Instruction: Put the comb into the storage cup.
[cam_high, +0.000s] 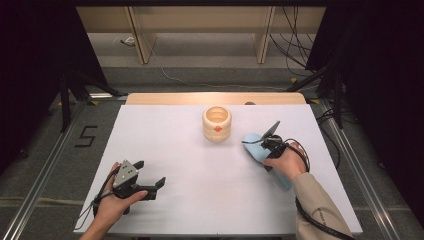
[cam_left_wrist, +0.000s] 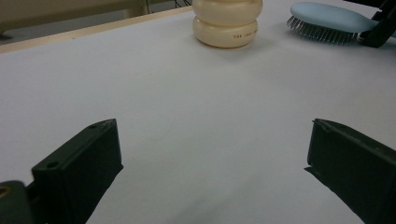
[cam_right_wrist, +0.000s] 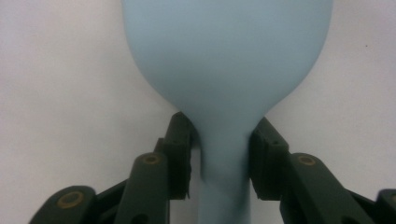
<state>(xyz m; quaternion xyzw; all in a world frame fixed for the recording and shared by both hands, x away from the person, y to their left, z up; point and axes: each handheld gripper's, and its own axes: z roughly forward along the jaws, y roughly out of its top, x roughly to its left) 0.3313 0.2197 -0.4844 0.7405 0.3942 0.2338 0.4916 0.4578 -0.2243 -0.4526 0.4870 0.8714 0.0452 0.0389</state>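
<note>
Right gripper view showed the right gripper (cam_right_wrist: 219, 158) with its jaws pressed on the neck of the light-blue hairbrush (cam_right_wrist: 226, 60), back side up. High view placed the brush near the table's (cam_high: 200, 200) right edge, beside the cream jar (cam_high: 217, 123), while the left gripper (cam_high: 147, 180) rested wide open, holding nothing, near the front-left corner; left gripper view revealed the bristles facing down.

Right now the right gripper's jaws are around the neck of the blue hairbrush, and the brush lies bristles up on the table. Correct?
Not quite. The left gripper view shows the hairbrush bristles down, smooth back up. The right gripper does have its jaws around the neck.
</note>
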